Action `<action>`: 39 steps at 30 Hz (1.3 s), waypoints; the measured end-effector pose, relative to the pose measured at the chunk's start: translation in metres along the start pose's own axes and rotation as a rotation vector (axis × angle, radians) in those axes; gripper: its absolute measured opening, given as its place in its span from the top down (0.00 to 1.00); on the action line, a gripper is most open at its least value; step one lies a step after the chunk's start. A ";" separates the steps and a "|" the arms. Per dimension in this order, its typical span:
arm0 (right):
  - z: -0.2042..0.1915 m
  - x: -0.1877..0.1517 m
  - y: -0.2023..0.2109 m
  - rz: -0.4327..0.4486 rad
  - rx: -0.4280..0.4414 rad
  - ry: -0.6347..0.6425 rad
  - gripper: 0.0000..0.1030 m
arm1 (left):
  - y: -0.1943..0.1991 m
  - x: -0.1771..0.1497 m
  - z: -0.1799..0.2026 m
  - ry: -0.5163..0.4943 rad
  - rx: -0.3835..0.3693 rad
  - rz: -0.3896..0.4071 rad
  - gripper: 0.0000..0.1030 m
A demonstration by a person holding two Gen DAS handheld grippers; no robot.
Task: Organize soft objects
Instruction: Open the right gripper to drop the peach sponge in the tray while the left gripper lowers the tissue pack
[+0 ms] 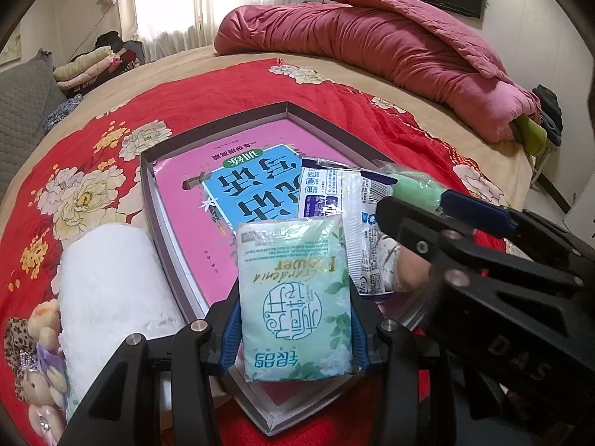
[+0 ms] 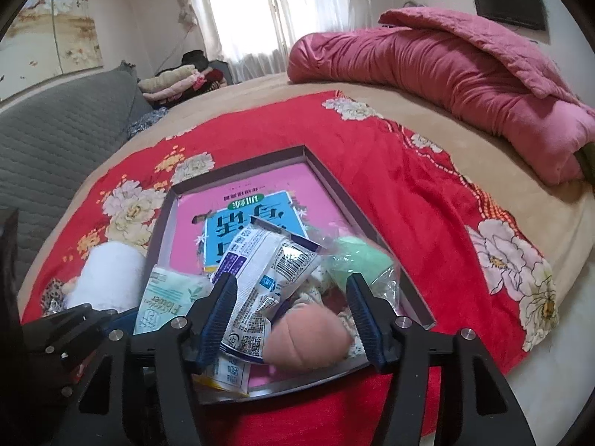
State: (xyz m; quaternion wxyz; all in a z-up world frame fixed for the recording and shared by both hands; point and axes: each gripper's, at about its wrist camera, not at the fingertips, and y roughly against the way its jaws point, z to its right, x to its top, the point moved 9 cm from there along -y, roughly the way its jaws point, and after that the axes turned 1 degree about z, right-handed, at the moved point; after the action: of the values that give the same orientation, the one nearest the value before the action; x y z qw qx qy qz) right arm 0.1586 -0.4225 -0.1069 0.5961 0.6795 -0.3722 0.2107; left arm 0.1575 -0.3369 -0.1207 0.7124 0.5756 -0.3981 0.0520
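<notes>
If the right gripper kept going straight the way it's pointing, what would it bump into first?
Probably the peach soft toy, which lies right between the open fingers of the right gripper in the box. The white wipes packet lies against the left finger, so it might brush that too; depth is hard to judge.

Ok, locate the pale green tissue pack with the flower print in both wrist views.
Left wrist: pale green tissue pack at bottom centre, clamped between the left gripper.
Right wrist: its corner shows at lower left, left of the right gripper.
Shared landmark: pink book in the tray.
</notes>
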 end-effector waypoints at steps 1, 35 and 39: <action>0.000 0.001 0.002 0.008 -0.004 0.001 0.37 | -0.001 0.001 -0.001 0.002 0.001 -0.001 0.54; 0.046 0.018 0.041 0.145 -0.103 -0.113 0.30 | -0.009 0.008 -0.006 0.003 -0.008 -0.021 0.45; 0.043 0.017 0.041 0.143 -0.104 -0.104 0.30 | -0.005 0.010 -0.006 0.000 0.007 -0.004 0.43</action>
State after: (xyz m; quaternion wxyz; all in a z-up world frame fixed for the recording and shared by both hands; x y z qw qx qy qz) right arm 0.1311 -0.4691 -0.0762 0.5939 0.6294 -0.4607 0.1975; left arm 0.1703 -0.3369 -0.1184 0.7105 0.5790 -0.3965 0.0519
